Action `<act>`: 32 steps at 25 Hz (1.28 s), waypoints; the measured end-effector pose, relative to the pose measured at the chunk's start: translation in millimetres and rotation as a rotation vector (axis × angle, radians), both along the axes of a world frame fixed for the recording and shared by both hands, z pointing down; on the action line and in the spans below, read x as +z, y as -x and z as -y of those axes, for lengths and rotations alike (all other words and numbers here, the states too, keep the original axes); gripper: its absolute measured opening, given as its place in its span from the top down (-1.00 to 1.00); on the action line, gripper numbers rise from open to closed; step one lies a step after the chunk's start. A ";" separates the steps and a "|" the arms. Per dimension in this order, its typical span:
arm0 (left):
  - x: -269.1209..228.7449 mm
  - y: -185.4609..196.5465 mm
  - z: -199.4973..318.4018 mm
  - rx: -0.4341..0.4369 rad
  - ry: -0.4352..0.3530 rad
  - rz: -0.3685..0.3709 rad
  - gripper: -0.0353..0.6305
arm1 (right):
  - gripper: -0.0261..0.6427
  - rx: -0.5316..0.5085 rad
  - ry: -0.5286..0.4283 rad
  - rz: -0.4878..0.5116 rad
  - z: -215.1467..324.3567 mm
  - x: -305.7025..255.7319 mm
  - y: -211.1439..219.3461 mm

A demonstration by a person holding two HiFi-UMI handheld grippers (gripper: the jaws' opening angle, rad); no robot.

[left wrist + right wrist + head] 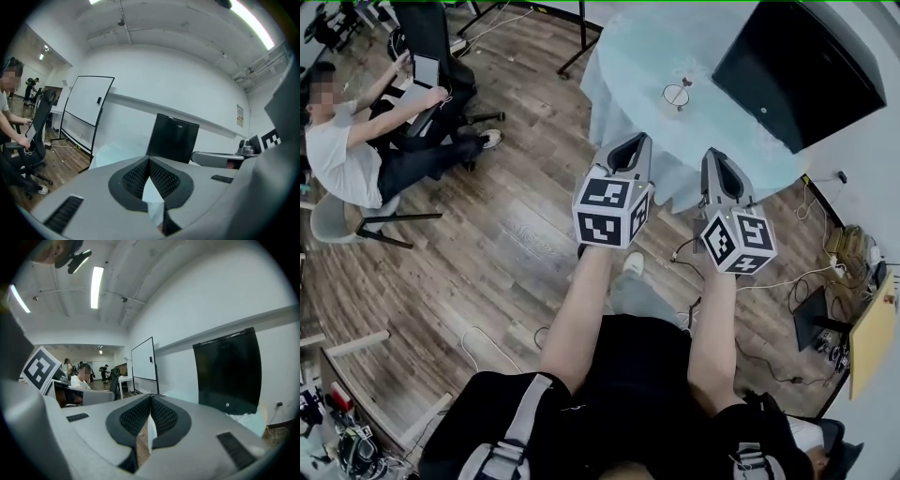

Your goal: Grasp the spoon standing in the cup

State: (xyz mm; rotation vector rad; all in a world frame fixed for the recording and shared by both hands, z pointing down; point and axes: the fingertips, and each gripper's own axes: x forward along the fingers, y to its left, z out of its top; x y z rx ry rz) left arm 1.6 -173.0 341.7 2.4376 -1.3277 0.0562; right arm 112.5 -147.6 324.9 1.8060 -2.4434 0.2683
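Note:
A clear cup [676, 96] with a spoon [685, 83] upright in it stands on a round table under a pale blue cloth [628, 56], seen in the head view. Both grippers hover over the floor short of the table's near edge, pointing toward it. My left gripper [637, 141] is shut and holds nothing, its tips meeting in the left gripper view [149, 160]. My right gripper [713, 156] is also shut and empty, its pads pressed together in the right gripper view [151, 396]. Neither gripper view shows the cup.
A black screen [797, 66] stands at the table's far right. A seated person [347, 155] and an office chair [431, 47] are at the left, a black stand's legs [581, 52] by the table, cables [787, 281] on the wood floor, and a whiteboard [86, 110] beyond.

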 end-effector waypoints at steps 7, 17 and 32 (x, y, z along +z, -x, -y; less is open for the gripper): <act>-16.2 -47.5 50.8 -0.025 -0.026 0.025 0.87 | 0.90 -0.020 -0.032 0.042 47.1 -8.4 -47.1; -24.3 -91.5 80.8 -0.011 -0.048 0.013 0.87 | 0.90 -0.077 -0.103 0.062 82.2 -18.7 -86.6; -7.3 -99.0 130.7 -0.021 -0.022 -0.012 0.87 | 0.90 -0.092 -0.108 0.076 123.9 -8.9 -92.9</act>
